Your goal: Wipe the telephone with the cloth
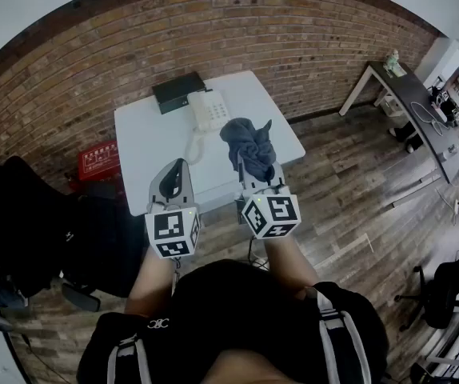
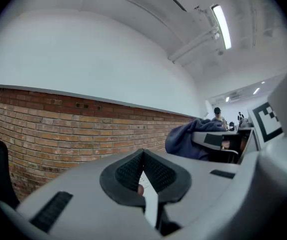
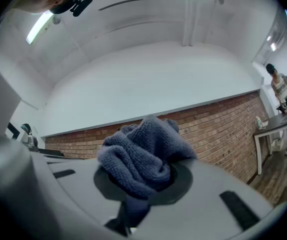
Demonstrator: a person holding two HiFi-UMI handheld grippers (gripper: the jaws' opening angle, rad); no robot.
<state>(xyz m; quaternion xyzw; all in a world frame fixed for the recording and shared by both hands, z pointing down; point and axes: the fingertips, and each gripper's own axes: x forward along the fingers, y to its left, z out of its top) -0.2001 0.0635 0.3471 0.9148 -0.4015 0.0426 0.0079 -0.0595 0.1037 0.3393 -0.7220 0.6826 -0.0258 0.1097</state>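
A white table (image 1: 141,146) is standing against a brick wall (image 1: 213,30) on a wooden floor (image 1: 357,182). The white telephone (image 1: 208,109) is lying upper centre, at the table's far edge, beside a black box (image 1: 178,92). The right gripper (image 1: 255,181) is clamping the bunched blue cloth (image 1: 249,146) just lower right of it. The left gripper (image 1: 177,170) is showing its jaws pressed together on nothing.

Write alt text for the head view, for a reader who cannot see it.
The right gripper grips a bunched dark blue cloth above a white table, where a white telephone sits beside a black box. The left gripper is shut and empty alongside.
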